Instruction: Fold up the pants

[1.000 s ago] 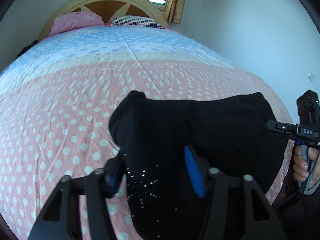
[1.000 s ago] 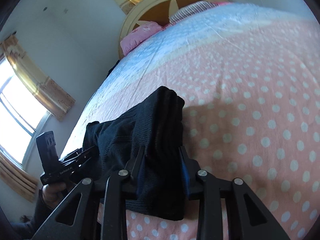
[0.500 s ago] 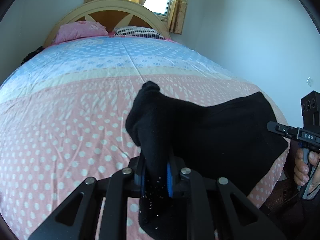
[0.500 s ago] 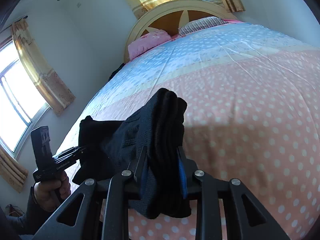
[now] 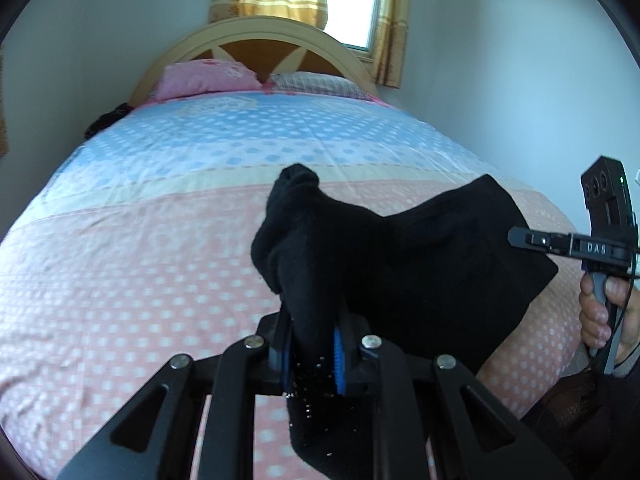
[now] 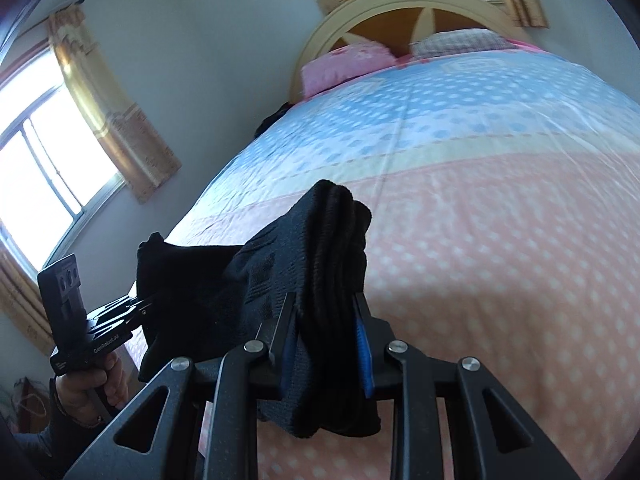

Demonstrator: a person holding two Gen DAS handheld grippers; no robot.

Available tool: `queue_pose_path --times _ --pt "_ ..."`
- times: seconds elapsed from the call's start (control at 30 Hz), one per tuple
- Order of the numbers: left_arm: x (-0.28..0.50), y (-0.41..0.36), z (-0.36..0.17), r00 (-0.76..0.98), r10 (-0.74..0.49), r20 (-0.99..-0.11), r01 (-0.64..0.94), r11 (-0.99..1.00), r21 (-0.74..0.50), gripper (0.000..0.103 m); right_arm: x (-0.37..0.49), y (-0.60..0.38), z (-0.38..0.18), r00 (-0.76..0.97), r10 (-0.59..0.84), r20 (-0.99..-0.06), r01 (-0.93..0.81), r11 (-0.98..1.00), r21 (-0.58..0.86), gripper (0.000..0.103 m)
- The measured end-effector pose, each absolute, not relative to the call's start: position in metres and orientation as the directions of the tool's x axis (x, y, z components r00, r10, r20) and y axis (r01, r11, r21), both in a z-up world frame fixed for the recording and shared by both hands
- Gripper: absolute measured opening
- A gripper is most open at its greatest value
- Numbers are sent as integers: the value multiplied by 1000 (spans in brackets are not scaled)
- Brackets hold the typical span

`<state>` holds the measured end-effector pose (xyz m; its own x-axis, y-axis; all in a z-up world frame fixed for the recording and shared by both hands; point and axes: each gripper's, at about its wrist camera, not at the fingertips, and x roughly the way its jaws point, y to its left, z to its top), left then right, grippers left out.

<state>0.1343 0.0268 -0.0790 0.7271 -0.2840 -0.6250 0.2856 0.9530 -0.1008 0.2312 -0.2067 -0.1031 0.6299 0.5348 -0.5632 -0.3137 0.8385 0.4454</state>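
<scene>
Black pants point(image 5: 420, 264) hang lifted above the bed, stretched between my two grippers. My left gripper point(image 5: 312, 348) is shut on one bunched corner of the cloth, which sticks up past the blue pads. In the right wrist view the same pants point(image 6: 256, 280) show a ribbed edge clamped in my right gripper point(image 6: 328, 344), also shut. The right gripper point(image 5: 560, 244) appears at the right edge of the left wrist view, held by a hand. The left gripper point(image 6: 120, 312) shows at the lower left of the right wrist view.
The bed point(image 5: 160, 208) carries a pink and blue dotted quilt. Two pillows point(image 5: 208, 78) lie against a curved wooden headboard point(image 5: 256, 36). A dark item point(image 5: 106, 120) sits at the bed's far left edge. Walls stand close on the right; curtained windows point(image 6: 48, 148) are on the left and behind the headboard.
The left gripper went from open around the pants to shut on them. Both grippers then rose and tilted up, lifting the cloth off the quilt.
</scene>
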Motion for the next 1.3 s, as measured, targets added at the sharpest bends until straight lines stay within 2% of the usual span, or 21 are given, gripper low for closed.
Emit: queue_pose_path --times 0.57,0.93,1.3 --pt "127 121 -83 778 -102 -619 83 995 -61 16 305 -79 -88 520 615 -593 -493 783 380 26" --pt "121 162 -89 782 -43 -622 7 998 -59 16 335 -25 -105 460 639 -617 -512 758 403 24" --pt "133 179 -109 753 -24 -657 -38 996 -80 16 360 -3 -127 428 623 -655 -490 769 411 15"
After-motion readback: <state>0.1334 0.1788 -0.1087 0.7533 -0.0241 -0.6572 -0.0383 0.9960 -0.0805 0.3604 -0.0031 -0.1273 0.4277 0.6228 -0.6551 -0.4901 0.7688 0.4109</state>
